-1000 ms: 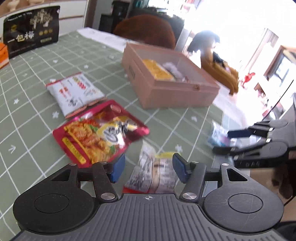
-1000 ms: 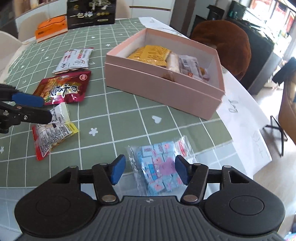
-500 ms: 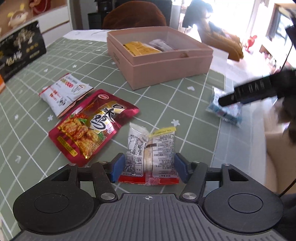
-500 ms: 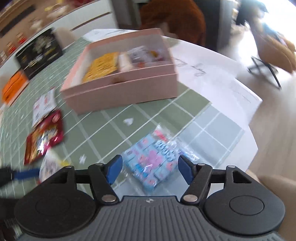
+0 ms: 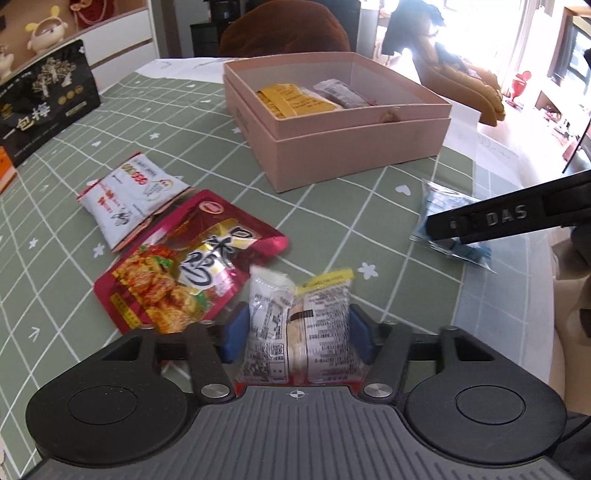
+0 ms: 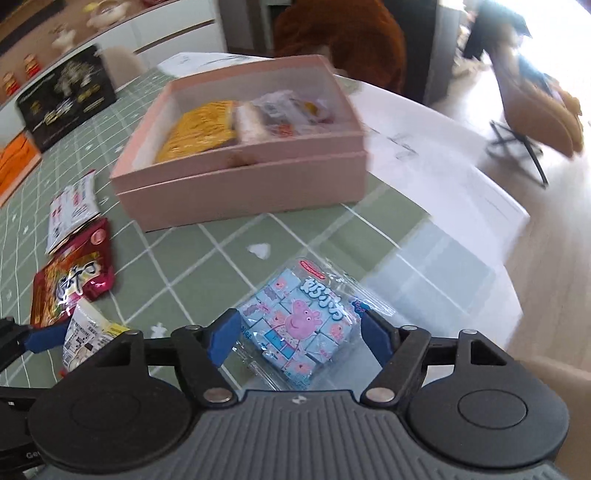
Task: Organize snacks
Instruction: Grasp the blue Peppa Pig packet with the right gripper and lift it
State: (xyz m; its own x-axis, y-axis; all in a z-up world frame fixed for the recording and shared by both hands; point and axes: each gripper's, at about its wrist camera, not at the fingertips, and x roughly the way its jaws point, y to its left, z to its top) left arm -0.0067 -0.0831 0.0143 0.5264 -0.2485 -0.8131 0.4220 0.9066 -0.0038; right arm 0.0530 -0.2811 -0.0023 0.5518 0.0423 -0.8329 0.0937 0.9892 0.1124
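A white and yellow snack packet (image 5: 317,306) lies on the green checked tablecloth (image 5: 332,229) between the fingers of my left gripper (image 5: 297,328). The jaws are closing, with the pads right at the packet's sides and no squeeze visible. My right gripper (image 6: 295,332) straddles a clear bag of blue candy cubes (image 6: 299,317) with gaps on both sides, and its jaws are opening. Behind stands the open pink box (image 5: 351,155), which holds a yellow packet (image 5: 291,99) and others. A red pouch (image 5: 184,266) and a white packet with red print (image 5: 129,192) lie to the left.
A black bag (image 5: 44,110) and an orange box (image 5: 5,166) stand at the far left of the table. A brown chair (image 5: 284,29) is behind the box. White paper (image 6: 424,147) lies at the table's right, where the rounded edge drops to the floor.
The left gripper moved forward, so the white and yellow packet now lies deep between its fingers. The right gripper rolled, its jaws spread wider, and the candy bag came in between them.
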